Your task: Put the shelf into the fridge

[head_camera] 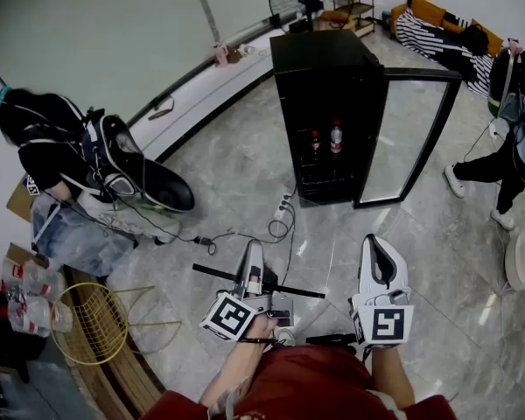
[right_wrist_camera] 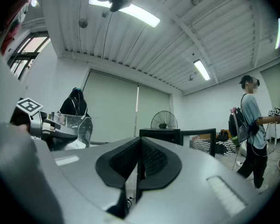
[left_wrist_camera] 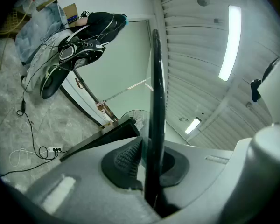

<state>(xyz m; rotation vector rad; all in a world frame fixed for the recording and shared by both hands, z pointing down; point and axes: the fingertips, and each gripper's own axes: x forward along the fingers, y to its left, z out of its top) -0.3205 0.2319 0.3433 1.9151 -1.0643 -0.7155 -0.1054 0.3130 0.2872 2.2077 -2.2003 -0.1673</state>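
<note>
The black fridge (head_camera: 328, 103) stands ahead on the floor, its glass door (head_camera: 411, 138) swung open to the right, with two bottles (head_camera: 335, 138) inside. My left gripper (head_camera: 252, 250) is shut on the shelf (head_camera: 302, 292), a thin dark-edged glass panel held on edge in front of me. In the left gripper view the shelf's black edge (left_wrist_camera: 155, 78) runs upright between the pads, at the gripper (left_wrist_camera: 147, 157). My right gripper (head_camera: 379, 245) is beside it to the right, level and shut on nothing; its pads meet (right_wrist_camera: 139, 164). The right gripper view shows the shelf (right_wrist_camera: 72, 122) at left and the fridge (right_wrist_camera: 160, 135) ahead.
A person in black with a backpack (head_camera: 70, 156) bends over at the left. Another person (head_camera: 507, 138) stands right of the fridge door. A power strip with cables (head_camera: 283, 206) lies on the floor before the fridge. A yellow wire basket (head_camera: 92, 322) sits at my lower left.
</note>
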